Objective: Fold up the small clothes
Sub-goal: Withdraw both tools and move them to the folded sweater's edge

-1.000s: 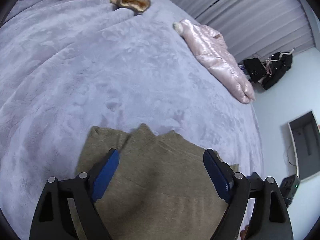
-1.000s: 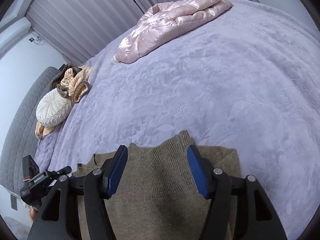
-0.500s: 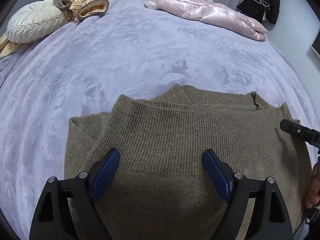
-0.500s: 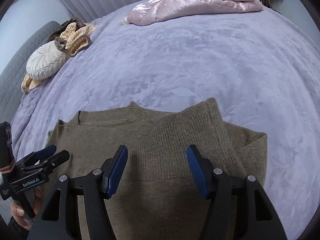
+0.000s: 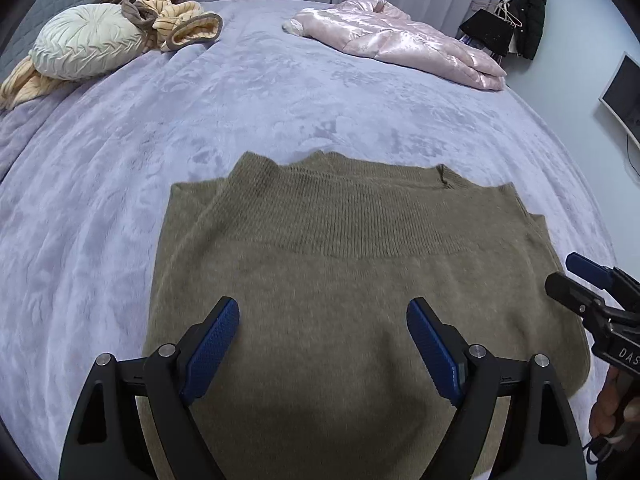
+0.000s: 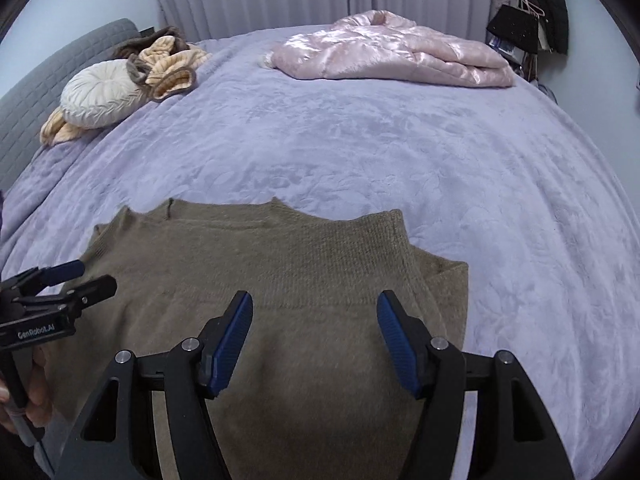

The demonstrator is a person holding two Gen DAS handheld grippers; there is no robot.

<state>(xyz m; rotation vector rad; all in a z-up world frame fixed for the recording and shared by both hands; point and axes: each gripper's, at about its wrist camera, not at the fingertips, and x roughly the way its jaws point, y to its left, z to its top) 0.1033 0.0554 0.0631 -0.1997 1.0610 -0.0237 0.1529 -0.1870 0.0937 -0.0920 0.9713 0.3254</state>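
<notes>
Now the olive-brown knitted sweater (image 5: 340, 280) is seen squared up at six o'clock on the lilac plush bedspread (image 5: 280, 92), no longer skewed. Left gripper (image 5: 322, 340) gapes empty; right gripper (image 6: 314, 332) is opening, nothing clamped; another fold seems due.

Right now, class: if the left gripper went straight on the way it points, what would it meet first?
Most likely the olive-brown sweater lying on the lavender blanket: the left gripper angles down with open, empty jaws over the knit. Exact depth is unclear.
</notes>
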